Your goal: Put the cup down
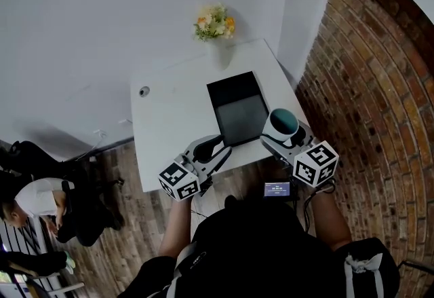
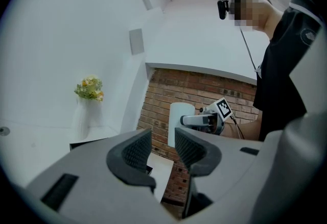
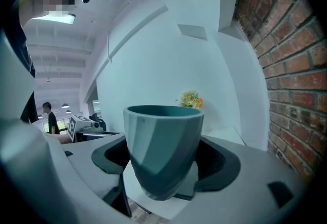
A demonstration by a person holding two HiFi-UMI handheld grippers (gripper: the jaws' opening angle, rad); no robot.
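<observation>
Head view, facing the white bench (image 1: 163,120). Holding the left claw (image 2: 163,147) spread and empty at the bench's near edge, out of the way. Clamping the right claw (image 3: 163,162) on the teal cup (image 1: 281,123), upright over the bench's near right corner, seemingly ready for lowering.

Cup (image 3: 162,151): teal, plastic look, matt, smooth faceted wall.
Right gripper (image 3: 164,163): grey shell, matt plastic look; pads (image 3: 220,159) black, matt, rubbery look.
Left gripper (image 2: 163,147): same grey matt shell; its pads (image 2: 137,150) black, finely ribbed.
Marker cube (image 1: 316,163): white faces, black printed squares, flat finish.
Table (image 1: 169,113): white top, smooth, low sheen.
Black panel (image 1: 237,110): smooth, faint gloss on lower half.
Brick wall (image 1: 380,100): bare red brick, rough, pale mortar joints.
Floor (image 1: 135,215): brown wood planks, matt.
White wall (image 1: 102,18): smooth, painted look.
</observation>
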